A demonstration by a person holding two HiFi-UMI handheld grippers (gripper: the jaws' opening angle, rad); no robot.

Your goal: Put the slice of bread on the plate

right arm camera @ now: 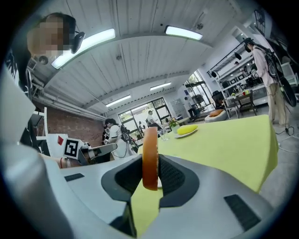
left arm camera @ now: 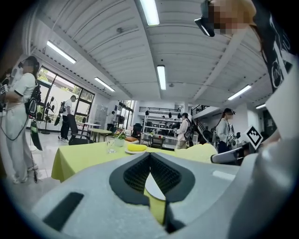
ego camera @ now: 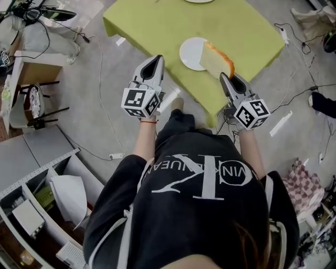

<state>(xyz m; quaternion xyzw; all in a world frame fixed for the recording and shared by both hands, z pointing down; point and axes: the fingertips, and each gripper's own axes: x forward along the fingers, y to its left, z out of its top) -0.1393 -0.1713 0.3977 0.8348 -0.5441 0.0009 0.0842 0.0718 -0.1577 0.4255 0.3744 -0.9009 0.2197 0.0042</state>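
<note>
Grey floor ringed a green-clothed table [ego camera: 241, 31], and the white plate [ego camera: 190, 52] sat near its close edge. The right gripper [ego camera: 223, 74] had its jaws narrowed on the bread [ego camera: 216, 59], which stood on edge and rose well clear of the pads. The left gripper [ego camera: 156, 59] hung beside it with its tips together and nothing between them.

The grip looked to take only the lower part of the slice, so a quick tilt might have bent or torn the soft crumb. Letting go while the slice stood upright could have tipped it off the rim onto the cloth. The plate lay close enough to the table's edge that a nudge from either gripper might have pushed it over.

From the head view the bread overlapped the plate's right rim, but whether it hung above the plate or short of it could not be told. The pads hid how deep the slice [right arm camera: 150, 156] sat. Another plate [ego camera: 199, 1] was cut off at the top.
</note>
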